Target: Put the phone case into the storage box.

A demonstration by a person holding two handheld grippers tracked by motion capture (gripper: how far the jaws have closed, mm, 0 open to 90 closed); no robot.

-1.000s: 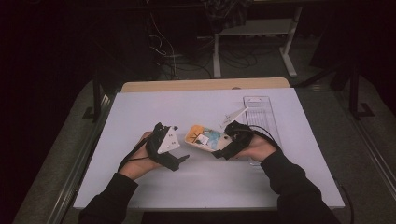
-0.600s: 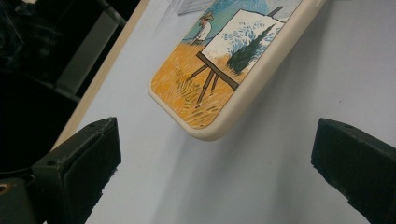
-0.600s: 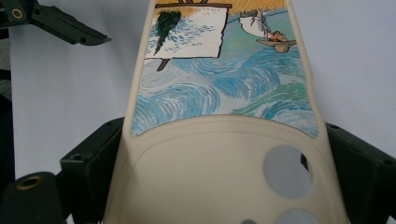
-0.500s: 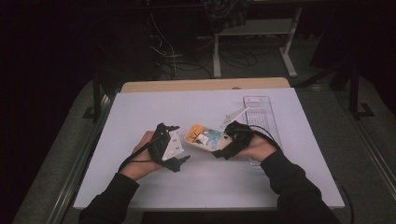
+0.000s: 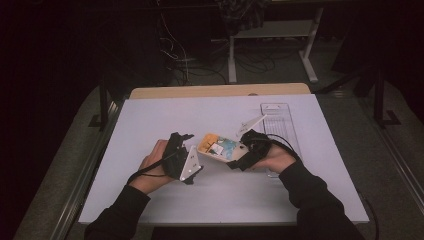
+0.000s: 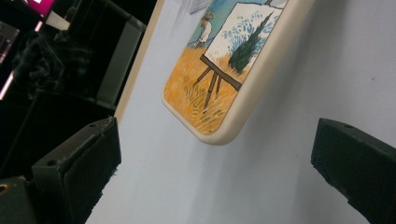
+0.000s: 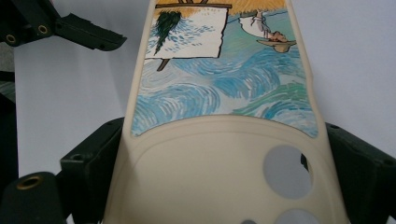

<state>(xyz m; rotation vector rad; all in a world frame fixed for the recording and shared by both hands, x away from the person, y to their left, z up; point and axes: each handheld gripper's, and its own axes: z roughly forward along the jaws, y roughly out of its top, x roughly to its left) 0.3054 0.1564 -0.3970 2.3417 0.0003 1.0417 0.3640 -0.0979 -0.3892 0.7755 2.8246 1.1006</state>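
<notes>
A cream phone case (image 5: pixel 219 148) printed with a painter, an easel and blue swirls hangs just above the white table sheet (image 5: pixel 150 115). My right gripper (image 5: pixel 237 156) is shut on its camera-hole end; in the right gripper view the case (image 7: pixel 224 116) sits clamped between both jaws of that gripper (image 7: pixel 224 177). My left gripper (image 5: pixel 191 157) stands open just left of the case. In the left gripper view the orange lower corner of the case (image 6: pixel 219 70) lies ahead of the gripper (image 6: pixel 217 163), between the wide-apart jaws and touching neither.
A clear plastic packaging tray (image 5: pixel 281 125) lies on the sheet behind the right hand. A wooden board edge (image 5: pixel 220 91) runs along the far side. Beyond it are white desk legs (image 5: pixel 310 60) and cables on a dark floor.
The left gripper has edged slightly right toward the case and turned a little. The right gripper and the case have barely moved.
</notes>
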